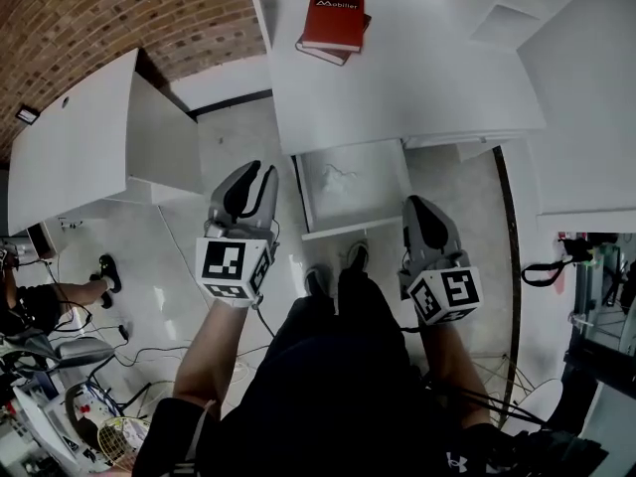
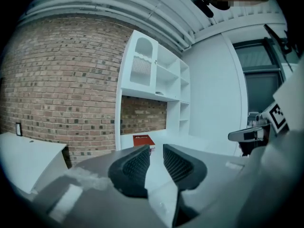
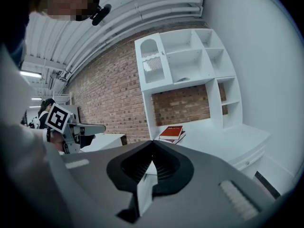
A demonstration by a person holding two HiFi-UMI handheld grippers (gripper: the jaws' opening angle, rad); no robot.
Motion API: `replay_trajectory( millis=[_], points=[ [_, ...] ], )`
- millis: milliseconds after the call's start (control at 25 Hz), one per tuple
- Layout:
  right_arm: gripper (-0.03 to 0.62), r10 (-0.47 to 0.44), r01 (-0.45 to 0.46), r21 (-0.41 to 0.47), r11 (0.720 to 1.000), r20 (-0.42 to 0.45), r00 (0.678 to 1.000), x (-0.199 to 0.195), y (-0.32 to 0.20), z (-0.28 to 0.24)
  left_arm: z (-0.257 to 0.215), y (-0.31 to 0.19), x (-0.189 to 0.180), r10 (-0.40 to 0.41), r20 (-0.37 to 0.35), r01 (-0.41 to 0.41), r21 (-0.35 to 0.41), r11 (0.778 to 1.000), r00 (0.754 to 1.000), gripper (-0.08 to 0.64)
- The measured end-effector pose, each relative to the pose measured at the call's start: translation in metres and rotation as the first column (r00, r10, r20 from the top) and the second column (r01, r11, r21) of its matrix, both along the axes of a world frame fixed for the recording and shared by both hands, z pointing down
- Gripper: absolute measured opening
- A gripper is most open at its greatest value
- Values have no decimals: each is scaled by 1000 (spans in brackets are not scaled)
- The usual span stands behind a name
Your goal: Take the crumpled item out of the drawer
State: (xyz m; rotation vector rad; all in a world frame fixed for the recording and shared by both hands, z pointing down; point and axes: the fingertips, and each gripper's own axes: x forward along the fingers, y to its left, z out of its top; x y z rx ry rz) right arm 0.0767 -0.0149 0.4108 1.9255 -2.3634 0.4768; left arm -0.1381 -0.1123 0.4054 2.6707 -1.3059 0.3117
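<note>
The white drawer (image 1: pixel 350 230) stands pulled out from under the white desk (image 1: pixel 417 87). A small pale crumpled item (image 1: pixel 339 176) lies inside it on the drawer bottom. My left gripper (image 1: pixel 260 171) hovers just left of the drawer, and its jaws are open with nothing between them (image 2: pixel 156 158). My right gripper (image 1: pixel 416 205) hangs just right of the drawer front. Its jaw tips meet (image 3: pixel 152 144) and hold nothing. Neither gripper view shows the drawer or the crumpled item.
Two stacked red books (image 1: pixel 334 26) lie on the desk top. A white shelf unit (image 3: pixel 183 70) rises at the desk's back against the brick wall. A second white desk (image 1: pixel 79 142) stands at the left. My shoes (image 1: pixel 318 278) stand in front of the drawer, and cables trail across the floor (image 1: pixel 149 351).
</note>
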Motion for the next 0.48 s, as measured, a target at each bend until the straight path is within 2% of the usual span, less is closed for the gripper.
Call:
replay_trajectory(
  millis=[240,360,480],
  points=[
    [2,-31,32,-33,999,38,999,26,-35,18,45,-13,35,78,144,-69,-65,996,987,98],
    [3,-62,64,-49,997,51,997,41,-52,28,70,-22,50,63,201,-47,-83,995,977,98],
    [3,-108,111,-56,992,54,993,52,-66,41,90,-31,62,35,276,-20,-58,998,960,98]
  ],
)
